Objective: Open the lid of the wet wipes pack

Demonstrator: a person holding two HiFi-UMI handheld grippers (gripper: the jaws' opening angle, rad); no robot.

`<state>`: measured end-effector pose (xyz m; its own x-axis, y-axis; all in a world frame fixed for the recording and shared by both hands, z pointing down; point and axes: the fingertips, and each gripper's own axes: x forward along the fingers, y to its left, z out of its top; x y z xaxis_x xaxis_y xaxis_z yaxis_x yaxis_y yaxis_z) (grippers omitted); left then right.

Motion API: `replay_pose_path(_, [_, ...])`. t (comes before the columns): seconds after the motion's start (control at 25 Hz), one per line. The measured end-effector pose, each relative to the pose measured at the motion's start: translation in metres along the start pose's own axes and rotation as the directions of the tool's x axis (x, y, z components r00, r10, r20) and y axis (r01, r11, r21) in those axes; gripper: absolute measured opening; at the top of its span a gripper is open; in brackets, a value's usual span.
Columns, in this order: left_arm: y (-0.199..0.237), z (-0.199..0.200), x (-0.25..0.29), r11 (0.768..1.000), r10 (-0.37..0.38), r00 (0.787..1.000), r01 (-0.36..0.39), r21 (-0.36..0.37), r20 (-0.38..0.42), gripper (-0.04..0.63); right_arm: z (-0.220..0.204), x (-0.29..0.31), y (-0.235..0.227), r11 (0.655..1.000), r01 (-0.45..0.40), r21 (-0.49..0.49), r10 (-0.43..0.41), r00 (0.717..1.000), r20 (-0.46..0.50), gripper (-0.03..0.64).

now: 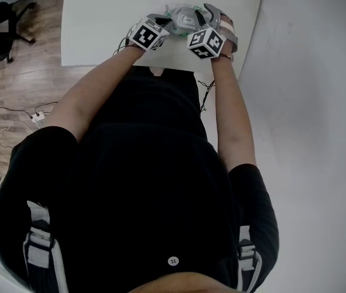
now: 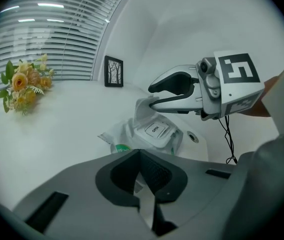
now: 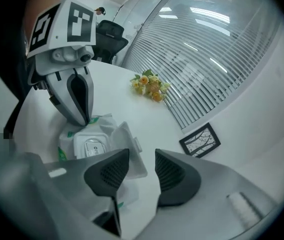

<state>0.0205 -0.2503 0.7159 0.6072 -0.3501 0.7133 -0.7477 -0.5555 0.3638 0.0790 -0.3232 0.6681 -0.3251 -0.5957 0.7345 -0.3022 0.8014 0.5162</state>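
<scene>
The wet wipes pack [image 1: 183, 18] lies on the white table [image 1: 99, 17] near its front edge. Its white flip lid [image 3: 125, 143] stands open, and the sticker marked OPEN [image 2: 155, 129] shows beneath it. My left gripper [image 2: 143, 180] is shut on the near edge of the pack's wrapper; from the right gripper view its fingers [image 3: 77, 96] come down on the pack's corner. My right gripper [image 3: 142, 166] hovers just above and beside the raised lid [image 2: 140, 110] with its jaws apart. Only table and the lid's far edge show in the gap, and the pads press on nothing.
A small bouquet [image 2: 24, 84] and a framed picture [image 2: 113, 71] stand further back on the table, in front of window blinds. A round cable hole [image 2: 192, 137] and a black cable [image 2: 228, 134] are beside the pack. Wooden floor with cables [image 1: 14, 115] lies to the left.
</scene>
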Motion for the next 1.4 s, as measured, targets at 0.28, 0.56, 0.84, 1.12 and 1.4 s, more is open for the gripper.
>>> replay_pose_path(0.28, [0.004, 0.003, -0.006, 1.0, 0.007, 1.0, -0.007, -0.021, 0.021, 0.008, -0.005, 0.017, -0.003, 1.0, -0.02, -0.002, 0.02, 1.0, -0.015, 0.175])
replay_pose_path(0.56, [0.006, 0.006, -0.012, 1.0, 0.015, 0.999, -0.015, -0.009, 0.036, 0.008, -0.013, 0.031, -0.002, 0.999, -0.045, 0.011, 0.046, 0.998, -0.046, 0.198])
replay_pose_path(0.84, [0.007, 0.015, -0.022, 1.0, 0.019, 0.998, -0.019, 0.004, 0.062, 0.008, -0.017, 0.04, 0.002, 0.998, -0.07, 0.006, 0.07, 0.994, -0.08, 0.209])
replay_pose_path(1.12, [0.002, 0.028, -0.037, 0.999, 0.018, 0.993, -0.021, 0.028, 0.113, 0.008, -0.007, 0.02, -0.011, 0.992, -0.036, 0.12, 0.039, 0.999, -0.022, 0.222])
replay_pose_path(1.4, [-0.014, 0.074, -0.07, 0.997, -0.009, 0.98, -0.006, 0.072, 0.199, 0.008, 0.01, -0.044, -0.047, 0.933, -0.004, 0.361, -0.038, 0.993, 0.11, 0.222])
